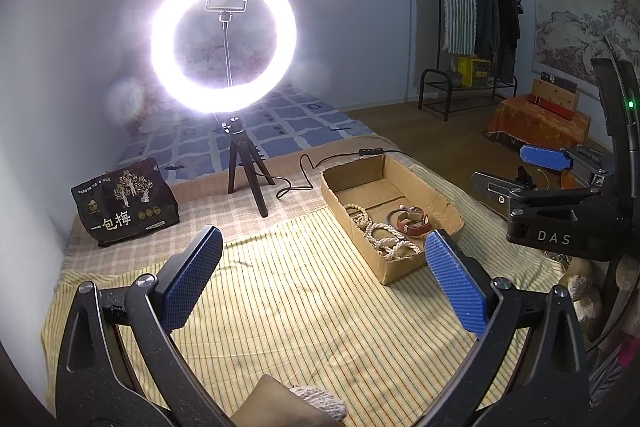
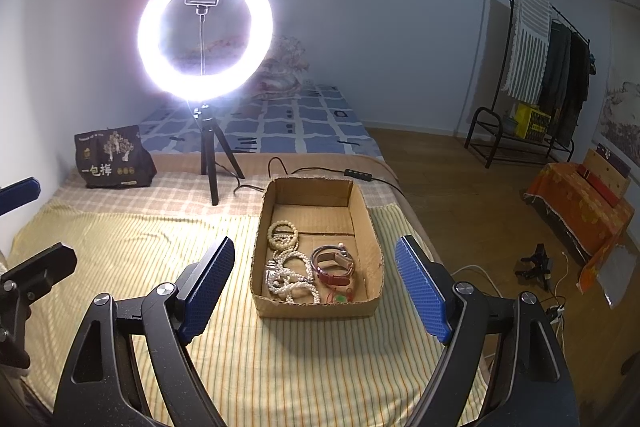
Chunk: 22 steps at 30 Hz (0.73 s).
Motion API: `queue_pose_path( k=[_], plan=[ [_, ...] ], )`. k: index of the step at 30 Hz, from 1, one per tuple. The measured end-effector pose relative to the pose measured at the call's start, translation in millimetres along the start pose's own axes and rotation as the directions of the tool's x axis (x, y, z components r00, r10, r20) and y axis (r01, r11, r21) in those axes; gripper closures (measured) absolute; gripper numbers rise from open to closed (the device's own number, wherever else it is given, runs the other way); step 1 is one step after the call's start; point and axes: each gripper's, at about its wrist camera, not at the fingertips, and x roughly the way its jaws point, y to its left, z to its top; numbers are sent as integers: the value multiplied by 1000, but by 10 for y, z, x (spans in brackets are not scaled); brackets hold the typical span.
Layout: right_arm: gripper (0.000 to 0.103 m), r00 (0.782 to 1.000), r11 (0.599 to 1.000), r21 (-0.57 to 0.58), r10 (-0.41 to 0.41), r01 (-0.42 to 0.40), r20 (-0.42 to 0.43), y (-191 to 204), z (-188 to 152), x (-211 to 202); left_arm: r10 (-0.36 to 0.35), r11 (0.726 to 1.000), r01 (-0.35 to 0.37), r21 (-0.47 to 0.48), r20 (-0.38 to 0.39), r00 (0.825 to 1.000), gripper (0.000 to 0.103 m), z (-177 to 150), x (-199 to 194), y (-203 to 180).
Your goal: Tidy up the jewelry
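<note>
resting on a yellow striped cloth (image 2: 160, 247), one open cardboard box (image 2: 362, 227) holds all the jewelry visible; contents sit toward its near end, the far end bare cardboard.

- beige bead bracelets (image 2: 283, 233): left side of the box, behind the pearls.
- white pearl strands (image 2: 292, 277): tangled heap in the near left corner, touching the bead bracelets.
- red leather strap (image 2: 335, 277): coiled just right of the pearls; a darker band (image 2: 326, 250) loops behind it, touching it.
- small red and green item (image 2: 339, 297): against the near wall; too small to identify.

left gripper (image 1: 324, 279): jaws wide apart, nothing between the blue pads (image 1: 192, 279); hovering above the striped cloth, box ahead and to its right.

right gripper (image 2: 314, 287): jaws wide apart, empty; box framed between its fingers (image 2: 422, 291) in the right wrist view, not touched. seen from the left wrist view at the far right edge (image 1: 520, 171), beside the box.

surroundings: lit ring light (image 2: 205, 29) on a small black tripod (image 2: 212, 163) behind the box, its cable (image 2: 280, 171) trailing past the box's far end; dark printed bag (image 2: 114, 159) at the left on a checked cloth (image 2: 168, 195); blue patterned bedding (image 2: 280, 127) farther back; clothes rack (image 2: 548, 75) against the wall at the right; orange covered furniture (image 2: 576, 203) on the wooden floor (image 2: 460, 207).
</note>
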Motion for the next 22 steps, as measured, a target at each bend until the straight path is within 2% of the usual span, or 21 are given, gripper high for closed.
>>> queue_pose_path(
  k=[22],
  plan=[
    [21, 1000, 1000, -1, -2, 2, -26, -19, -24, 84, 0, 1000, 0, -26, 0, 1000, 0, 14, 4, 37]
  ],
)
